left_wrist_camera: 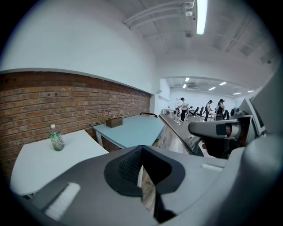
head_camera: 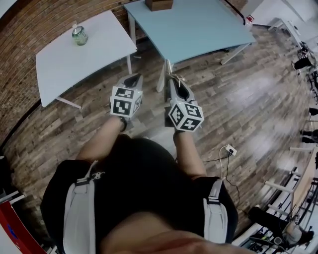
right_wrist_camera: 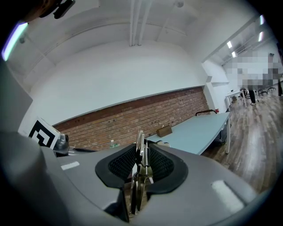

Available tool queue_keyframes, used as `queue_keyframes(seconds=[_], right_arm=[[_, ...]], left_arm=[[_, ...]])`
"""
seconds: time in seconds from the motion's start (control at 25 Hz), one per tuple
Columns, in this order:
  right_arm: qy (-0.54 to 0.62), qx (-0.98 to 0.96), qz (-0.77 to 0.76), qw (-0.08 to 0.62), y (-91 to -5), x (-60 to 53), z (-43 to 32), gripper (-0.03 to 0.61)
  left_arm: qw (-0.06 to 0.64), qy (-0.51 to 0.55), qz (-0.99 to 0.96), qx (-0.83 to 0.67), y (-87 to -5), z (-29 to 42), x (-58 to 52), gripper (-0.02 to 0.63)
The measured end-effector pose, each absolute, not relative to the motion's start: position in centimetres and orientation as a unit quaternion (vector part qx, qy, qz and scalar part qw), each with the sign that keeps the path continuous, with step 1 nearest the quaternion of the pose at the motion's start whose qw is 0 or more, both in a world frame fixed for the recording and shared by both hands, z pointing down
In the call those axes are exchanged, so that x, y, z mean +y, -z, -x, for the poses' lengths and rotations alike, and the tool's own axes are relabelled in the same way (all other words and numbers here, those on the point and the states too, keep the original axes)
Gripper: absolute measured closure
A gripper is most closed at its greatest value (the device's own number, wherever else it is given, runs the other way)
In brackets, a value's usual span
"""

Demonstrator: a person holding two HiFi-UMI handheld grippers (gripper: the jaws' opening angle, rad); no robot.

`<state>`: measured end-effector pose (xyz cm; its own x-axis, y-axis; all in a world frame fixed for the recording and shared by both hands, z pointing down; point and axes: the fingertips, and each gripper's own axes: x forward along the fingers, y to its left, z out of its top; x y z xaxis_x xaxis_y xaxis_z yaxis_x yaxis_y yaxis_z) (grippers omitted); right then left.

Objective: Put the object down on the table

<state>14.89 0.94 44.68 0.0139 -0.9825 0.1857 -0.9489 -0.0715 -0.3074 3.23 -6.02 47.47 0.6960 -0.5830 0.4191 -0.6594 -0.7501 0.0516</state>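
- Two grippers, head view: left gripper [head_camera: 133,77] and right gripper [head_camera: 175,79], held side by side over the wood floor [head_camera: 238,99], short of a white table [head_camera: 64,64] and a light-blue table [head_camera: 198,30].
- One green bottle [head_camera: 79,35], upright on the white table; one brown box [head_camera: 159,4] at the far edge of the light-blue table.
- Left gripper view: pads [left_wrist_camera: 127,167] a narrow gap apart, floor visible through the gap, nothing between them. Bottle and both tables lie ahead, along a brick wall [left_wrist_camera: 66,106].
- Right gripper view: jaws closed on one metal spring clip [right_wrist_camera: 142,161], pinched edge-on between the pads, its coil spring showing above them. Clip is carried in the air and rests on neither table; the light-blue table and box lie ahead to the right.
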Motion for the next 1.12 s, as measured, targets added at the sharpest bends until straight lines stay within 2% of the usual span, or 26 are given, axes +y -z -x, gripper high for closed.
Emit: queue_keyframes(seconds=[0.48,1.12], right_arm=[[0.175,0.691,0.701,0.027,-46.0,-4.5,-17.1,0.474],[0.176,0.682,0.710,-0.004,-46.7,-18.8,-22.4,0.474]], left_arm=[[0.107,-0.184,-0.916,-0.341,-49.0,-6.1,-11.2,0.615],[0.111,-0.185,-0.925,-0.313,-49.3,-12.4,-25.9,0.617]])
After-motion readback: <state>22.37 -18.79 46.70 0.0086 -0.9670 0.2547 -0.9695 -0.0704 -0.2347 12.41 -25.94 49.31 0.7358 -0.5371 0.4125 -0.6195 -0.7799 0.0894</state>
